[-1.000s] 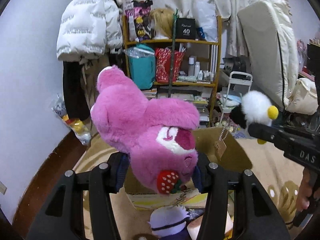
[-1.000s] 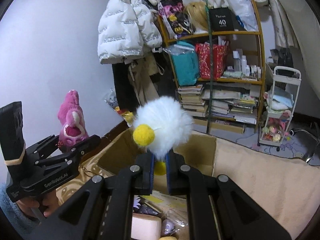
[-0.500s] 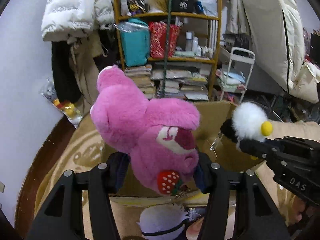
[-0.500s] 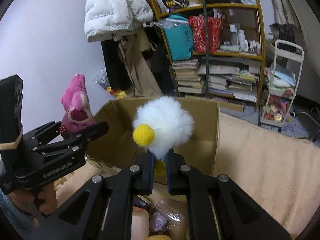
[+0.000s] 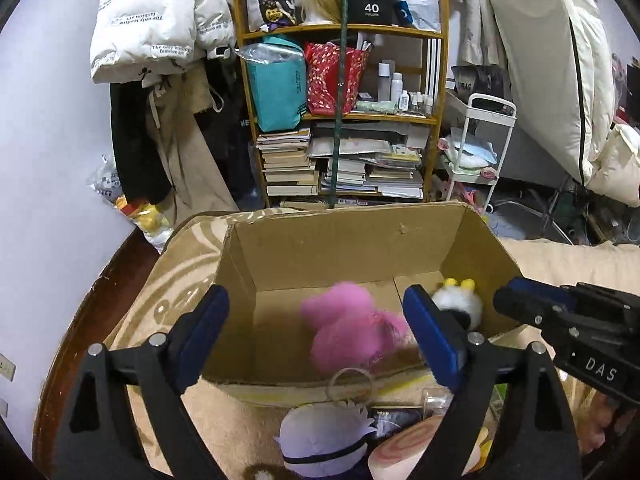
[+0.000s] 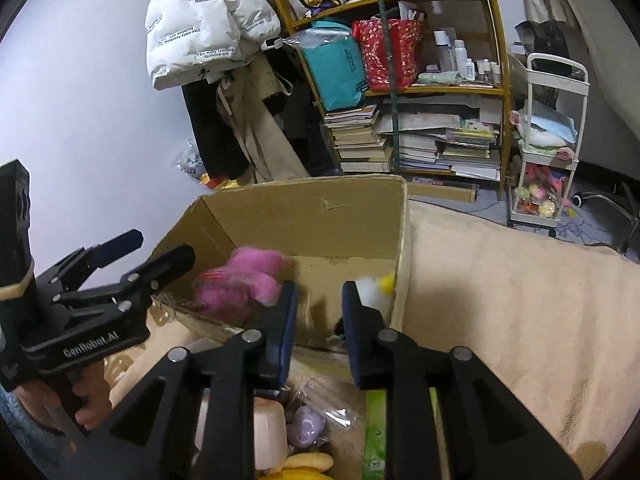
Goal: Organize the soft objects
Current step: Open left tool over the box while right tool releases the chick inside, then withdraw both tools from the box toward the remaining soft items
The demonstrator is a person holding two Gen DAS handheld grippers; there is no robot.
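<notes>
The left hand-held gripper (image 5: pixel 316 334) is opening wide with nothing gripped; the pink plush (image 5: pixel 352 332), blurred, lies inside the cardboard box (image 5: pixel 344 248) beyond its pads. To its right the white fluffy toy (image 5: pixel 458 302) sits in the box's corner, and the right hand-held gripper (image 6: pixel 318 316) is opening, also empty.
</notes>
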